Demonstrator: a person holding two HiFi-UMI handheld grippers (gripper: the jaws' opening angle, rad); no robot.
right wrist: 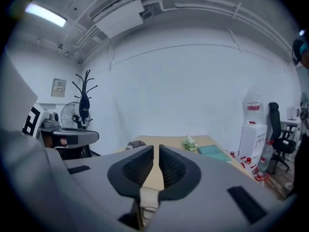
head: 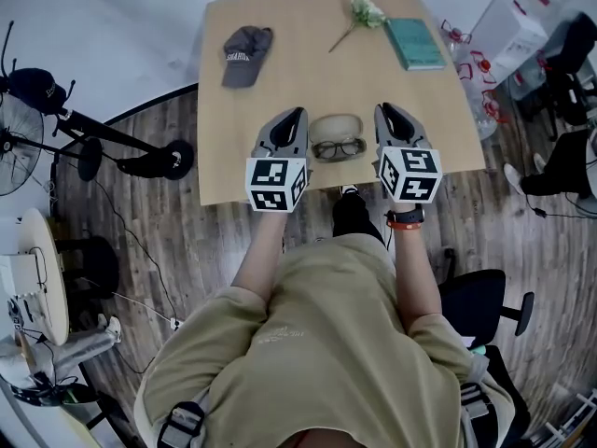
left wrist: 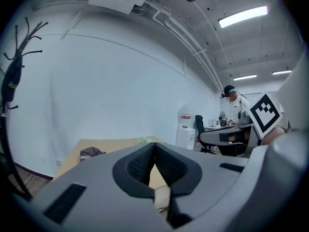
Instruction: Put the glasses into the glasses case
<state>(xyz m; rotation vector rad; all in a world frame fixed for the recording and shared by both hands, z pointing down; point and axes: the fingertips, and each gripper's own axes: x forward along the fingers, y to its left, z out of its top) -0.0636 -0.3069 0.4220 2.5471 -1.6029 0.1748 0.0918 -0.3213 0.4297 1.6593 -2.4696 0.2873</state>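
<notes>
The glasses, dark-framed and with the lenses facing the person, lay at the near lip of the beige glasses case. The case stood open near the front edge of the desk. Whether the frame sat inside the lower shell or only rested against it could not be told from the head view. The case's open side faced the person, which probably left room to reach in from the front.

The left tongs and right tongs flanked the case, one on each side, apart from it and pointing away from the person. The left jaws met at their tips with nothing between them. The right jaws were almost together, with a thin slit between the ribbed pads, and they held nothing either. With both tongs empty and set evenly either side, this looked like a stand-off pose rather than a grasp.

Farther back on the desk lay a grey cap, a sprig of pale flowers and a teal book, all well clear of the work.

The cap carried white lettering too small to read. Each marker cube showed only black-and-white square patterns. A red label on a water bottle and a framed notice on the wall were also illegible.
</notes>
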